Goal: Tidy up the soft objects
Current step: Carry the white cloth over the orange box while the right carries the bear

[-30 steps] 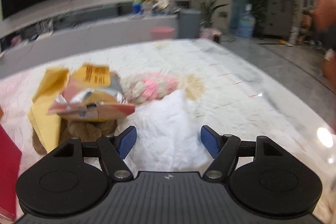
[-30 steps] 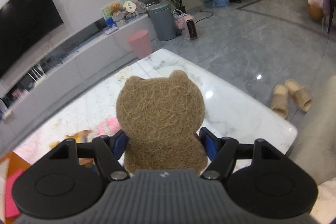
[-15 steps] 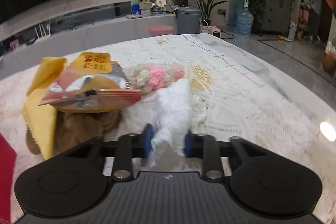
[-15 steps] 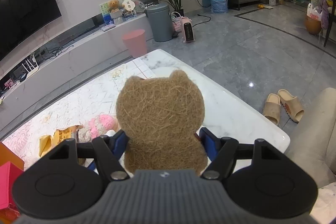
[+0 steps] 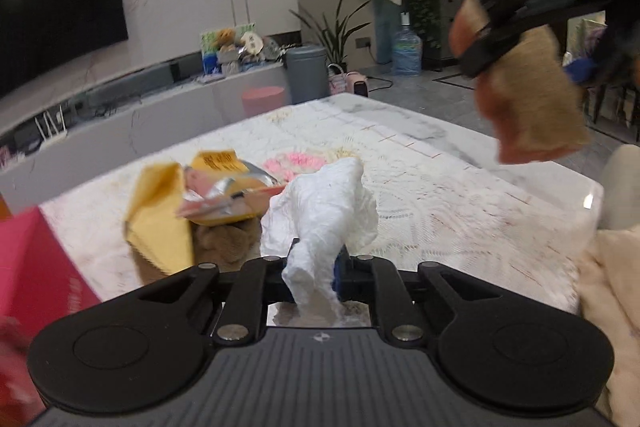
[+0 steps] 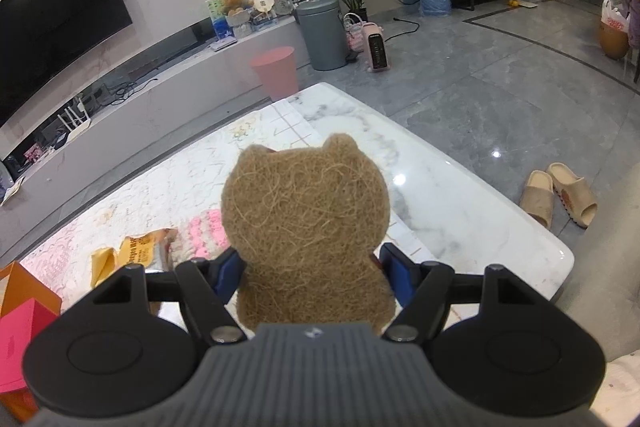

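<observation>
Two soft items are now held clear of the table [image 5: 460, 187]: a crumpled white cloth [image 5: 320, 211] is pinched in the left gripper [image 5: 318, 273], whose jaws have just been closing onto it, and a brown bear-shaped scrubber [image 6: 306, 227] is clamped in the right gripper [image 6: 310, 271] above the table's right edge. One second earlier, the cloth is seen lying flat between wide-open pads. Left behind near the left edge are a yellow cloth [image 5: 160, 223], a snack packet [image 5: 224, 193] and a pink knitted piece [image 5: 298, 161]; sorting is judged barely begun.
</observation>
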